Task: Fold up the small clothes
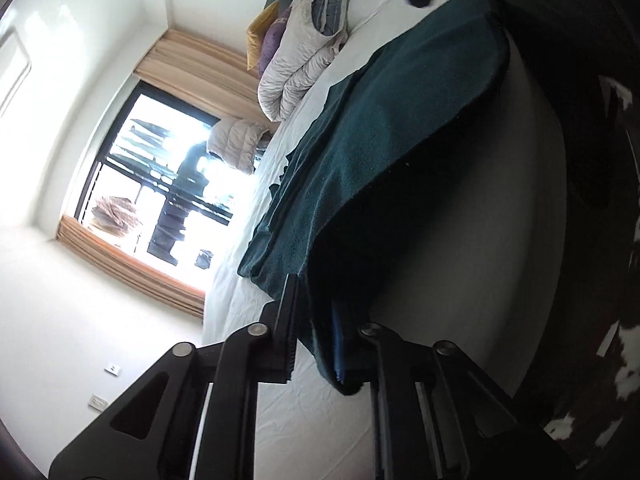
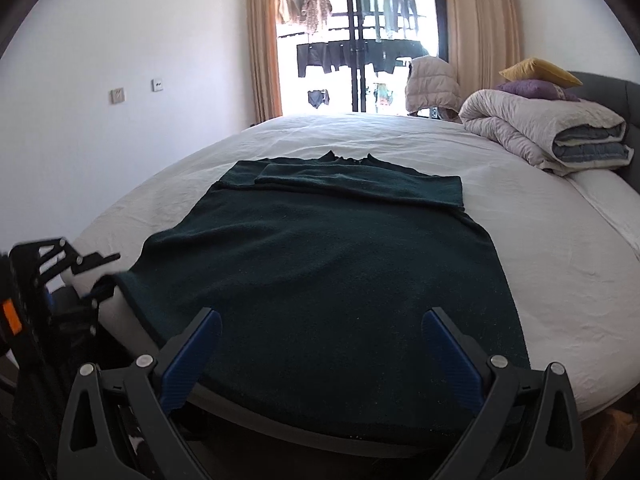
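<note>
My left claw (image 1: 316, 320) is rolled well onto its side, its fingers (image 1: 286, 332) drawn together and pinching a hem of the dark green garment (image 1: 384, 160), which drapes away ahead of the tips. My right claw (image 2: 320, 344) sits level and tipped slightly down, jaws spread wide with nothing pressed between the blue pads (image 2: 192, 360); the left claw shows off to its left.

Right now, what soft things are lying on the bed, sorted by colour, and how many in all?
Dark green: 1, the sweater
Pale grey: 1, the folded quilt
Purple: 1, a cushion
Yellow: 1, a cushion
Total: 4
</note>
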The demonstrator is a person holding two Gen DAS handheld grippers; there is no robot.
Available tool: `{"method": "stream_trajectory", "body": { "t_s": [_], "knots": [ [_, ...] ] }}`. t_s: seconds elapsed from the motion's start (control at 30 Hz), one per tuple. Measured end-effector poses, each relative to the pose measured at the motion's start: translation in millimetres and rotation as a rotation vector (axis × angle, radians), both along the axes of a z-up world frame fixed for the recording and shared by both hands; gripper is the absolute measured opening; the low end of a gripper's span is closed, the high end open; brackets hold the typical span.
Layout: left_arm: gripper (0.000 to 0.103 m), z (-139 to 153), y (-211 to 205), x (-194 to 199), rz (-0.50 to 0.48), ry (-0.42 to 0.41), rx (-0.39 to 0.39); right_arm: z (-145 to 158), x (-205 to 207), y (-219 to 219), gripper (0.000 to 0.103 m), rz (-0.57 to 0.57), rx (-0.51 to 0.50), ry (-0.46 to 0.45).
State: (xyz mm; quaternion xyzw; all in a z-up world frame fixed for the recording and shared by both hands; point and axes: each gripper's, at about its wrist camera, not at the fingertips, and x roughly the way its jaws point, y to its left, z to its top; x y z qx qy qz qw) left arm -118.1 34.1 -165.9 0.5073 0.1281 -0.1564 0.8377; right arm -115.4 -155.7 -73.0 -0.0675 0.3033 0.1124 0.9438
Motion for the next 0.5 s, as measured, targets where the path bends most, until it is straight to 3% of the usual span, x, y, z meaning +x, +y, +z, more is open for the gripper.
{"method": "stream_trajectory", "body": {
  "t_s": [0.17, 0.3, 0.4, 0.5],
  "knots": [
    [0.005, 29, 2, 22, 0.045, 0.067, -0.138, -13, -16, 20, 0.094, 0.117, -0.224, 0.024],
    [0.004, 41, 1, 28, 0.052, 0.071, -0.174, -25, -13, 21, 0.085, 0.146, -0.363, 0.066],
    [0.004, 50, 2, 25, 0.063, 0.075, -0.199, -35, -5, 11, 0.072, 0.127, -0.43, 0.127],
    [0.004, 55, 5, 24, 0.08, 0.079, -0.226, -39, -1, -4, 0.067, 0.092, -0.456, 0.163]
  ]
}}
